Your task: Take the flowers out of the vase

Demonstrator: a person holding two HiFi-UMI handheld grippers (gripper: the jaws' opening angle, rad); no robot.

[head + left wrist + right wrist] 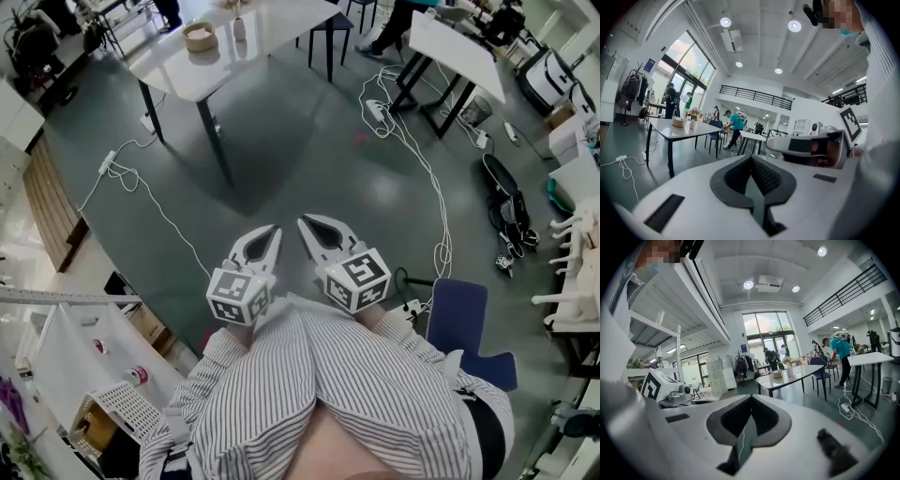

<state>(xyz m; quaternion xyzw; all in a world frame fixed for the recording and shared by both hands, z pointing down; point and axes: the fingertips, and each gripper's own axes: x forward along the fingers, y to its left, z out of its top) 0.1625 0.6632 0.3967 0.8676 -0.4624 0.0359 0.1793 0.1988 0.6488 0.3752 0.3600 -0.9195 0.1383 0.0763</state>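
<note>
White table (281, 28) carries a small vase (239, 28) holding flowers (787, 361), back from its near corner, just beside a round tan container (199, 36). Left gripper (273, 231) and right gripper (305, 223) are clamped together, empty, well apart from the table.

White table (281, 33) far off; cables (427, 178) — strewn across floor.

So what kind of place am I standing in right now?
Probably an open-plan lab or workshop hall rather than a home: white work tables spread around, a power strip lying out between them, and a high ceiling with a railed mezzanine and tall windows.
</note>
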